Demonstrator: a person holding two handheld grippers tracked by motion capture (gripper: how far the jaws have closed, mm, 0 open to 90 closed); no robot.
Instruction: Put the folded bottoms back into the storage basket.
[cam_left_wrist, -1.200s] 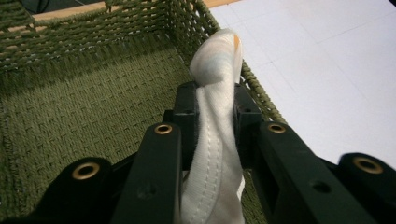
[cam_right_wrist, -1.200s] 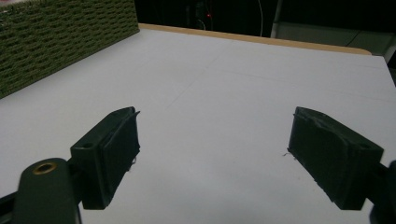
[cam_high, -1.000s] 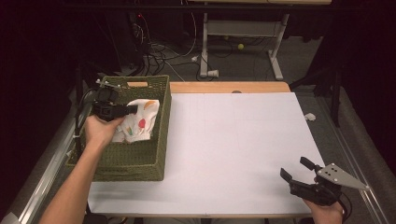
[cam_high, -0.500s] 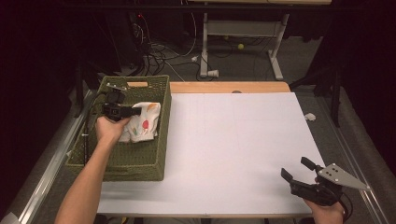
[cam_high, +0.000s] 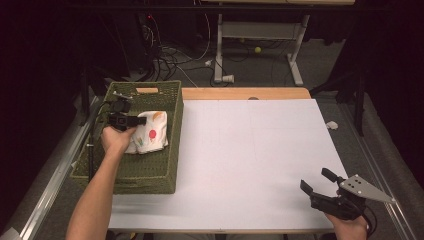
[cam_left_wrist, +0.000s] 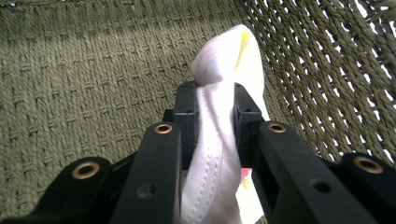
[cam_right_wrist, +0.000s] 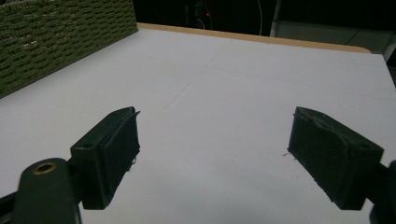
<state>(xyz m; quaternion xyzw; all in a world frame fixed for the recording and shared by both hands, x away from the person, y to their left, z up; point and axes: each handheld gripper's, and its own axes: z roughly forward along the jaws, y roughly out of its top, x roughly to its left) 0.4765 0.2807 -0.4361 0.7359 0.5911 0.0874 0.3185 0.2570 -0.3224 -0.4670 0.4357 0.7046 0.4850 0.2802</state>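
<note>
Seen from above at left, left gripper (cam_high: 142, 120) clamped on a white cloth (cam_high: 150, 137) inside the green basket (cam_high: 145, 175), seam pinched between pads close up, while right gripper (cam_high: 316, 181), lower right, gapes over bare table (cam_high: 250, 150).

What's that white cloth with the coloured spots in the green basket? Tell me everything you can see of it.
The white cloth looks like soft fabric with red, yellow and green spots and a stitched hem. It lies crumpled inside the woven green basket, towards its right wall. The left claw is shut on a bunched fold of it, which sticks up past the jaw tips, showing a yellow mark. The rest hangs below the jaws onto the basket's floor.
</note>
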